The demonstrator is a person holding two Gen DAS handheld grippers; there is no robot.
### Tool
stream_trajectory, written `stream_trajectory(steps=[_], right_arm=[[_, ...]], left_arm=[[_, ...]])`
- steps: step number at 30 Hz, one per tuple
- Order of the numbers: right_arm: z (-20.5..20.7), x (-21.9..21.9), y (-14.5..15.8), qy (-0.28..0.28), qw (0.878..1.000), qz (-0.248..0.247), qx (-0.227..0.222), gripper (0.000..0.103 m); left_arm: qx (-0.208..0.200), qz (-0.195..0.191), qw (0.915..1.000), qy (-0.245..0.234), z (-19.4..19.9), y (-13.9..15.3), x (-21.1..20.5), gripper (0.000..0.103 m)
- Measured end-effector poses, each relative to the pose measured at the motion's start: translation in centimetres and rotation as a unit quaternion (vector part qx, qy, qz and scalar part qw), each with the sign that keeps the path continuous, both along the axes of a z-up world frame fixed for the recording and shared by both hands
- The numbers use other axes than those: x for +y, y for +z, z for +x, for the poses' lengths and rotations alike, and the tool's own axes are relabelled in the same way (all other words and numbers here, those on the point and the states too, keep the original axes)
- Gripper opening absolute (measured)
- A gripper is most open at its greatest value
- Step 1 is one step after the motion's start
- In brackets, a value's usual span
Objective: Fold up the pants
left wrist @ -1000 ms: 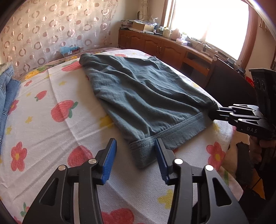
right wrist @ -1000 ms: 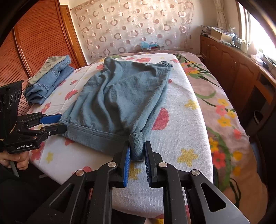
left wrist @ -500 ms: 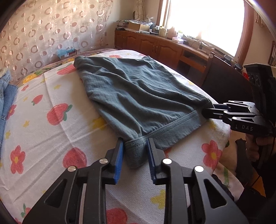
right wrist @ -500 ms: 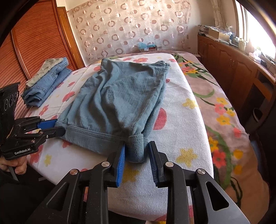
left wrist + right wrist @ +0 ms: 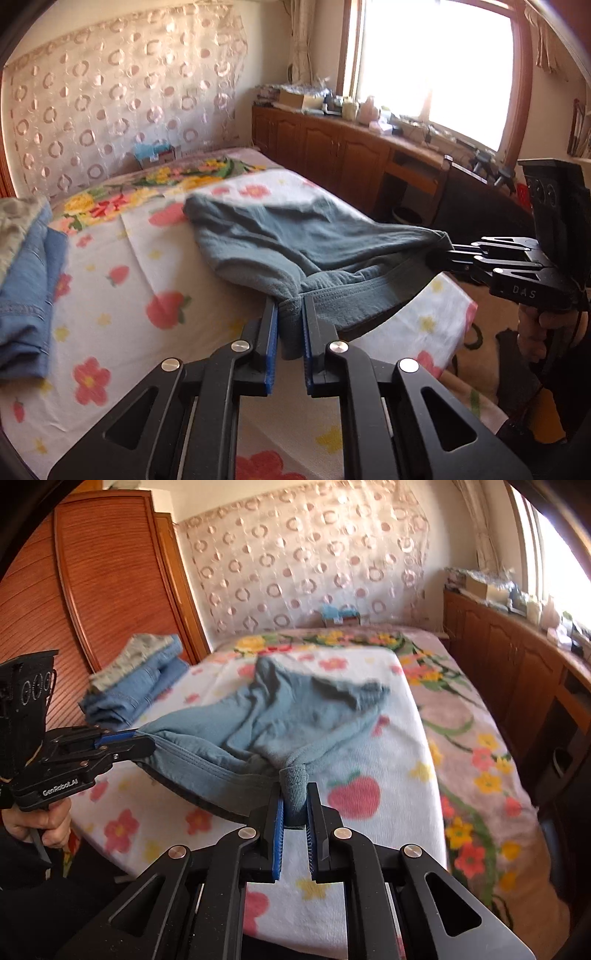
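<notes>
Since the earlier frame the pants' (image 5: 295, 240) near hem has risen off the bed (image 5: 110, 280), sagging between both grippers, far end still on the blanket. The left gripper (image 5: 290, 325), jaws just closed, clamps one hem corner; the right gripper (image 5: 295, 805), closing too, pinches the other. Folded jeans (image 5: 136, 686) lie beyond the left fingers.

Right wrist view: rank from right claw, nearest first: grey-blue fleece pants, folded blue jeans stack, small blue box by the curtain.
1. Grey-blue fleece pants: waistband corner clamped in the right claw.
2. Folded blue jeans stack: far left on the bed.
3. Small blue box: bed's far end, by the curtain.
</notes>
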State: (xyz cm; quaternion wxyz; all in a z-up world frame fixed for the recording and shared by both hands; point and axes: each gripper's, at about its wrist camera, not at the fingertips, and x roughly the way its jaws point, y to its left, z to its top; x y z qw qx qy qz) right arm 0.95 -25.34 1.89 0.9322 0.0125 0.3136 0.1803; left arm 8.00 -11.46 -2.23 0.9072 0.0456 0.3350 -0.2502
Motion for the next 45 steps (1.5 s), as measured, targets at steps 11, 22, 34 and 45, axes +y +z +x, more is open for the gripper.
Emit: stream_trajectory(steps=[11, 22, 34, 45], right_arm=[[-0.9, 2.9, 11.1, 0.047, 0.992, 0.013, -0.116, 0.010], [3.3, 5.4, 14.9, 0.087, 0.987, 0.004, -0.133, 0.010], [11.3, 10.4, 18.0, 0.092, 0.983, -0.017, -0.157, 0.010], [10.6, 10.5, 0.8, 0.128, 0.990, -0.061, 0.014, 0.010]], left_arm=[[-0.094, -0.027, 0.9948, 0.032, -0.5, 10.2, 3.6, 0.013], [-0.136, 0.004, 0.9878, 0.076, 2.0, 14.2, 6.5, 0.013], [-0.165, 0.012, 0.9766, 0.138, 7.2, 16.1, 9.3, 0.013], [-0.018, 0.050, 0.9913, 0.120, 4.4, -0.3, 10.3, 0.013]])
